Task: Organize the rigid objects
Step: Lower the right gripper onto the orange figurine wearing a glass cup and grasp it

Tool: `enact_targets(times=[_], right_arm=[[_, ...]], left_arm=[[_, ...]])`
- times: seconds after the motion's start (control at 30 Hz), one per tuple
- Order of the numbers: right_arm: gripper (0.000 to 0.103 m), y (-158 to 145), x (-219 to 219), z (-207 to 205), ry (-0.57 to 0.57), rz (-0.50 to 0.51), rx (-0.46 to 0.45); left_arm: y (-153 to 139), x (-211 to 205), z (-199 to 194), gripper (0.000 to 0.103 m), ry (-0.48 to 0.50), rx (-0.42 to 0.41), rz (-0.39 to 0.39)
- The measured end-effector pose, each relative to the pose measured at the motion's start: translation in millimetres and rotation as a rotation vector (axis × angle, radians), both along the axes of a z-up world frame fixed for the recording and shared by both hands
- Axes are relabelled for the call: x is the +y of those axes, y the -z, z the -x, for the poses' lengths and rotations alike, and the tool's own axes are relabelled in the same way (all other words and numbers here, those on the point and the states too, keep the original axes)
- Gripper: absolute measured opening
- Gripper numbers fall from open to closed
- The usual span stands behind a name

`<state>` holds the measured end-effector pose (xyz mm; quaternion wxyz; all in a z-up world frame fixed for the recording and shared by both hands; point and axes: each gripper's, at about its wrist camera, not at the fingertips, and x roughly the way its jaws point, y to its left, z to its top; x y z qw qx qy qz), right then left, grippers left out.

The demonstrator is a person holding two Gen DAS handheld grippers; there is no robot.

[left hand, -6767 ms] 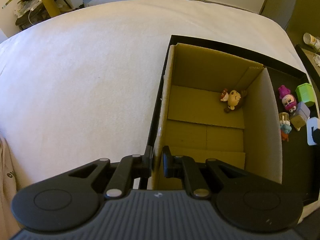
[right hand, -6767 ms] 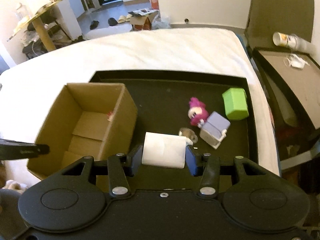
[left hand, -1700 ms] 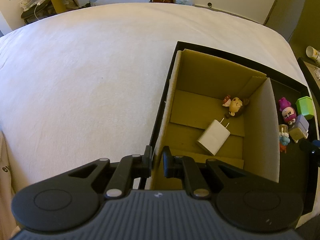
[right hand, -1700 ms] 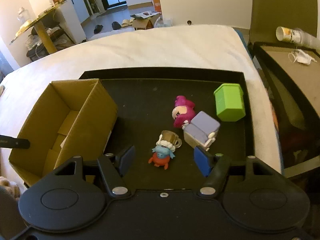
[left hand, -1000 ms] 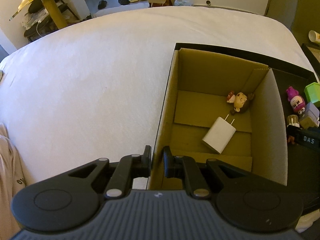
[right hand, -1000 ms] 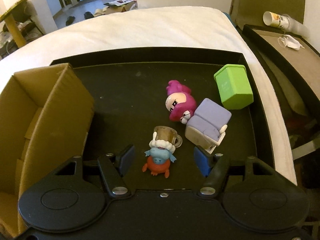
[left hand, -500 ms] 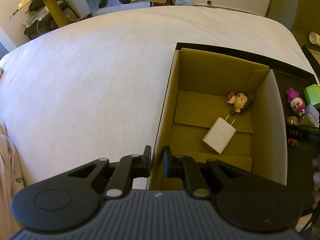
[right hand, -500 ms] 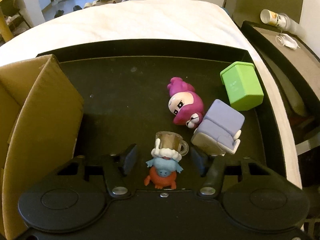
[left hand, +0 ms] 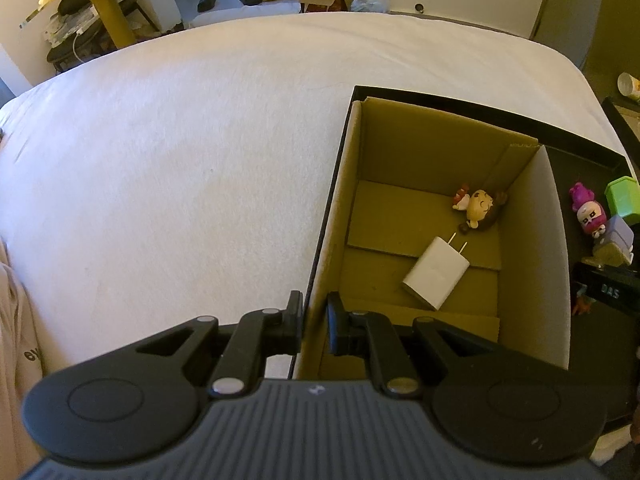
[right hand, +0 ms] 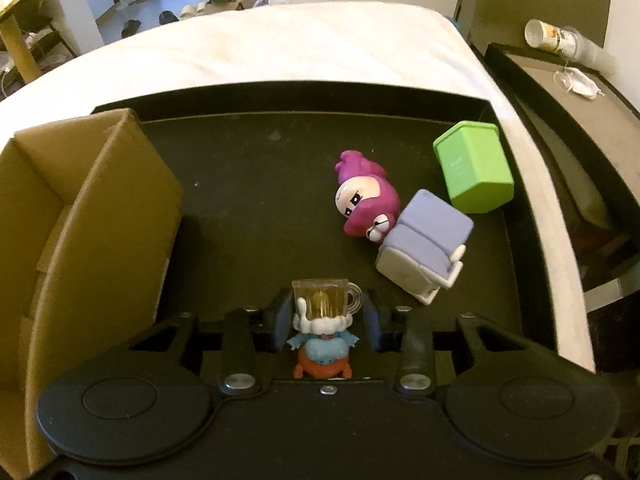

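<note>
My left gripper point(left hand: 314, 320) is shut on the near left wall of the open cardboard box point(left hand: 556, 260). Inside the box lie a white charger point(left hand: 436, 274) and a small monkey figure point(left hand: 480, 208). My right gripper point(right hand: 326, 316) is low over the black tray point(right hand: 260, 184), its jaws closing onto a small blue-and-orange figure with a beer mug point(right hand: 324, 344); both pads sit against its sides. Beyond it lie a pink-haired figure point(right hand: 366, 200), a lilac block figure point(right hand: 424, 248) and a green box point(right hand: 474, 172).
The tray rests on a white bed point(left hand: 180, 160), and the cardboard box point(right hand: 100, 240) fills its left part. A dark side table point(right hand: 580, 112) with a fallen paper cup point(right hand: 560, 40) stands to the right. My right gripper's body point(left hand: 608, 284) shows at the left wrist view's edge.
My right gripper moved down and forward over the mug figure and its jaws came together around it. The left gripper stayed on the box wall.
</note>
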<state>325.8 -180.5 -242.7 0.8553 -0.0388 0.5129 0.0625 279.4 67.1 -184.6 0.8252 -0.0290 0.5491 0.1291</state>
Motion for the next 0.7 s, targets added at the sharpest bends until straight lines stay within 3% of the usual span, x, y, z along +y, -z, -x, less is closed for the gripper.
enact_targets(times=[0.7], right_arm=[[0.037, -70.7, 1.7, 17.1, -0.047, -0.078, -0.124]], left_arm=[[-3.3, 2.3, 1.2, 0.01, -0.003, 0.001, 0.029]])
